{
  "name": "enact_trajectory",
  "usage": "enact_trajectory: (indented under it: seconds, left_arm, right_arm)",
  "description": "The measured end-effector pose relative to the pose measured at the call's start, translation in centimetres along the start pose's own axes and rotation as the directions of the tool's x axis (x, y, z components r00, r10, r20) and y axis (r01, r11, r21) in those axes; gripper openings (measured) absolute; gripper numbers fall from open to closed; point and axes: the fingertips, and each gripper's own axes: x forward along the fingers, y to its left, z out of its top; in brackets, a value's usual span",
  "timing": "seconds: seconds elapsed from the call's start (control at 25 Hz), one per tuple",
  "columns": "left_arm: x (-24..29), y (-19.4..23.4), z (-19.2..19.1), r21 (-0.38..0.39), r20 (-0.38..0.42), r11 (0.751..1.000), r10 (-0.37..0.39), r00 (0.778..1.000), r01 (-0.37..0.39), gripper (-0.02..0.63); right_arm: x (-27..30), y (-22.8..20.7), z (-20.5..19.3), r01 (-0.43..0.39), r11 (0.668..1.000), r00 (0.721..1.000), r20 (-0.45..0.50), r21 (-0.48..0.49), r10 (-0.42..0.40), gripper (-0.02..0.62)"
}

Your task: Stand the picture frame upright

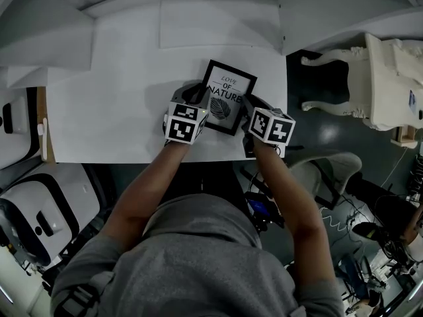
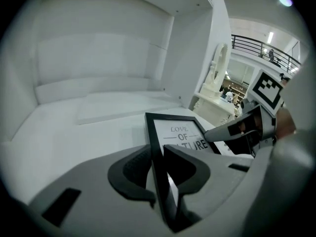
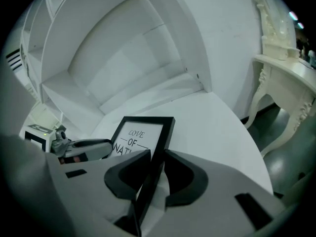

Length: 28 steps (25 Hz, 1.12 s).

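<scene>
A black picture frame (image 1: 227,96) with a "LOVE OF NATURE" print lies near the front edge of the white table (image 1: 119,111), seemingly flat or slightly tilted. My left gripper (image 1: 200,96) is at the frame's left edge and my right gripper (image 1: 250,104) is at its right edge. In the left gripper view the frame (image 2: 180,132) has its left bar pinched between my left gripper's (image 2: 157,154) jaws. In the right gripper view the frame (image 3: 138,135) has its right bar clamped between my right gripper's (image 3: 157,159) jaws.
A white alcove with a low raised slab (image 1: 218,22) backs the table. The table's right edge drops off just beyond the frame. An ornate white piece of furniture (image 1: 370,84) stands on the dark floor at the right. White machines (image 1: 39,210) sit at the lower left.
</scene>
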Motion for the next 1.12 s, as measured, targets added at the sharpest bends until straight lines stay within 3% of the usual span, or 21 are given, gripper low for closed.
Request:
enact_trajectory:
  seconds: [0.2, 1.12]
  left_arm:
    - [-0.6, -0.1, 1.8, 0.022, 0.047, 0.999, 0.024, 0.999, -0.025, 0.077]
    - [-5.3, 2.3, 10.5, 0.009, 0.227, 0.996, 0.086, 0.97, -0.09, 0.077]
  right_arm:
    - [-0.8, 0.2, 1.8, -0.013, 0.999, 0.998, 0.055, 0.03, 0.011, 0.095]
    - [-4.4, 5.7, 11.2, -0.027, 0.994, 0.97, 0.236, -0.109, 0.052, 0.084]
